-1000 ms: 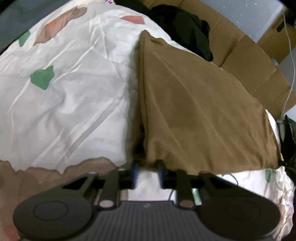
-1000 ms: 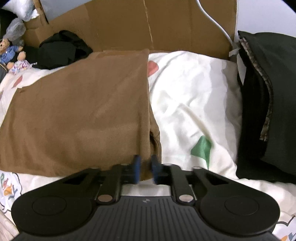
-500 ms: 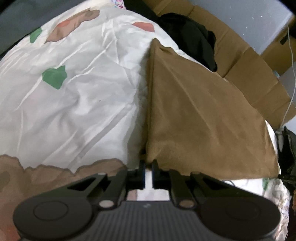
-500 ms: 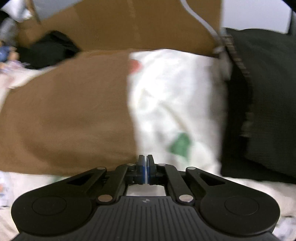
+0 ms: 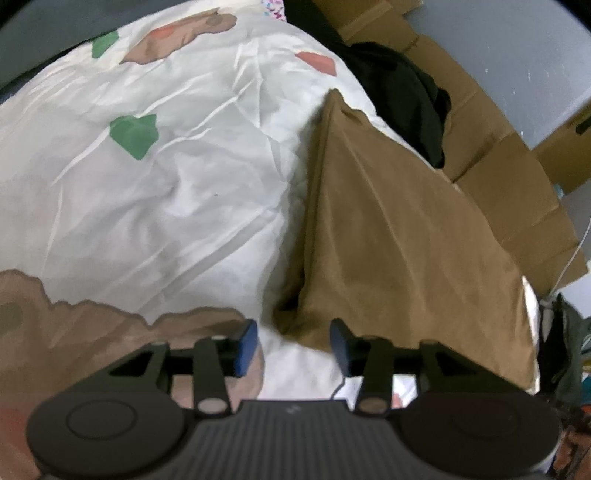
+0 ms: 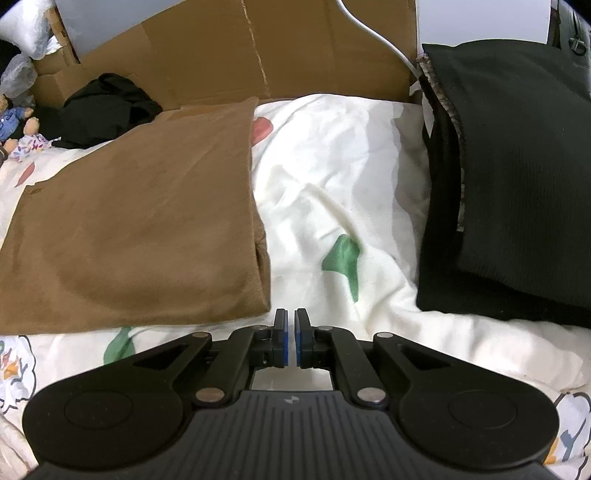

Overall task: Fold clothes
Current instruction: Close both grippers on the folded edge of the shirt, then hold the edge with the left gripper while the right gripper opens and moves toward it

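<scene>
On the bed, a folded brown garment (image 5: 399,236) lies flat on a white duvet (image 5: 177,192) printed with green, red and brown patches. In the left wrist view, the left hand-held gripper (image 5: 293,341) has its jaws spread wide; the garment's near corner lies just ahead of the gap between the blue pads (image 5: 246,341), and nothing is held. In the right wrist view, the right hand-held gripper (image 6: 291,341) has its jaws almost pressed together, with only a narrow slit between the pads and no fabric in it. Its tips sit just beside the garment's near right corner (image 6: 258,291), apart from it.

Layered edges are visible along the garment's right side in the right wrist view. A dark folded stack (image 6: 509,155) rests on the duvet to the right, well apart from the garment. A crumpled black garment (image 6: 107,107) lies behind the brown one, against a cardboard panel (image 6: 236,48). A white cable (image 6: 373,33) runs down across the cardboard. Soft toys (image 6: 18,122) sit at the far left edge.
</scene>
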